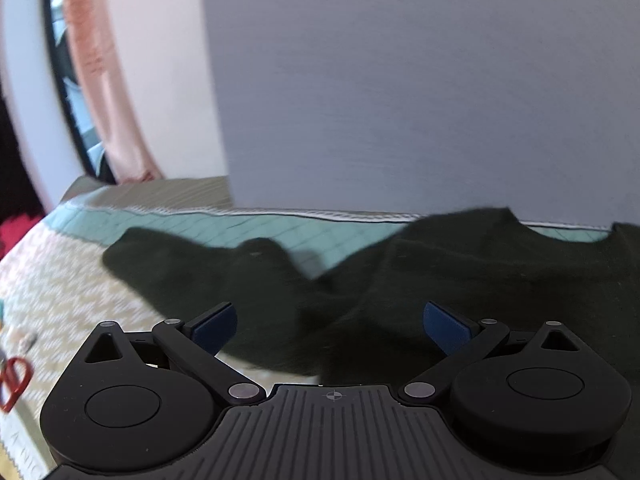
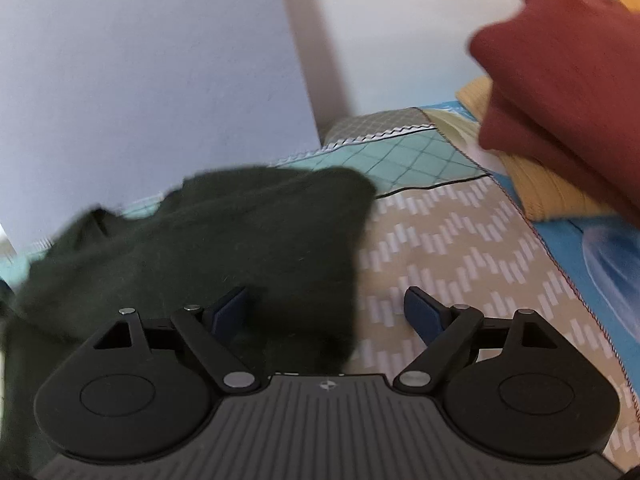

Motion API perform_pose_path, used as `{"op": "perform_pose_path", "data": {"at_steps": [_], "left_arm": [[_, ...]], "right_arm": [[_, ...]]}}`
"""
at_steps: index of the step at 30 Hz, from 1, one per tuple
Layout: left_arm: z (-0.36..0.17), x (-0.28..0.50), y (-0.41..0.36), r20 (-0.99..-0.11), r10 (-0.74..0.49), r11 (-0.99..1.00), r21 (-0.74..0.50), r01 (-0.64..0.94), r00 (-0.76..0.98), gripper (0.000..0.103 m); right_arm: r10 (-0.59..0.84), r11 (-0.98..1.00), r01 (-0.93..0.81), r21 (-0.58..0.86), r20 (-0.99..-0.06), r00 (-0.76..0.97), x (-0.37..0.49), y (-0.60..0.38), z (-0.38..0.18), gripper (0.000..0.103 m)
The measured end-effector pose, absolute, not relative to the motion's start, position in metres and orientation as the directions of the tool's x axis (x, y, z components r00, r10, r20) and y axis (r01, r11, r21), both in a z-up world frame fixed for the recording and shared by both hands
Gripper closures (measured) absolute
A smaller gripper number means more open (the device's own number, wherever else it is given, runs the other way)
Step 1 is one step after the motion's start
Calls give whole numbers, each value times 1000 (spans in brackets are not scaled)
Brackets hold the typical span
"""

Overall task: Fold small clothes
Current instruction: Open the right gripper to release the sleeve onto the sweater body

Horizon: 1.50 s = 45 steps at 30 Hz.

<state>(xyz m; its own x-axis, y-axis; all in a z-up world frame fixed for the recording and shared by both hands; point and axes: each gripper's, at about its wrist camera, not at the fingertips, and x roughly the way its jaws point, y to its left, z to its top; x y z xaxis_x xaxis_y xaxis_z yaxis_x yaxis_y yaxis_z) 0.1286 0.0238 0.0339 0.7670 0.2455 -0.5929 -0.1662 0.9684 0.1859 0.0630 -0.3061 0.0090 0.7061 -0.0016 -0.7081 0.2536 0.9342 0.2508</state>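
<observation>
A dark green shirt (image 1: 440,280) lies spread on the patterned bedcover (image 1: 60,288), its left sleeve (image 1: 180,264) stretched out to the left and its neckline toward the wall. My left gripper (image 1: 330,326) is open and empty, just above the shirt near the sleeve's armpit. In the right wrist view the same shirt (image 2: 200,248) fills the left half, with its right sleeve end (image 2: 344,200) near the teal border. My right gripper (image 2: 326,312) is open and empty, straddling the shirt's right edge, left finger over cloth, right finger over the bedcover (image 2: 460,264).
A lilac wall (image 1: 400,80) runs along the far side of the bed. A rust-red garment (image 2: 560,80) lies on a yellow one (image 2: 540,192) at the right. Red-handled scissors (image 1: 14,380) lie at the left edge. A pink curtain (image 1: 100,80) hangs by a window.
</observation>
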Motion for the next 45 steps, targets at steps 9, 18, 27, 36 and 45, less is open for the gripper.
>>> {"op": "perform_pose_path", "data": {"at_steps": [9,18,27,36,45], "left_arm": [[-4,142,19,-612,228,968,223,-112,757,0],[-7,146,41,-643,149,988,72,-135,751,0],[-7,145,43,-649,132,989,37,-142,749,0],[-7,146,53,-663,89,990,-23,-139,743,0],[-7,146,52,-661,91,990,-22,-140,745,0]], "right_arm": [[-31,957,208,201,-644,764,58,-286,33,8],[-57,952,253,175,-708,704,68,-299,4,4],[-121,943,292,162,-649,751,62,-279,43,3],[-81,951,282,126,-779,622,70,-274,9,1],[-148,900,378,216,-665,732,43,-278,67,0]]}}
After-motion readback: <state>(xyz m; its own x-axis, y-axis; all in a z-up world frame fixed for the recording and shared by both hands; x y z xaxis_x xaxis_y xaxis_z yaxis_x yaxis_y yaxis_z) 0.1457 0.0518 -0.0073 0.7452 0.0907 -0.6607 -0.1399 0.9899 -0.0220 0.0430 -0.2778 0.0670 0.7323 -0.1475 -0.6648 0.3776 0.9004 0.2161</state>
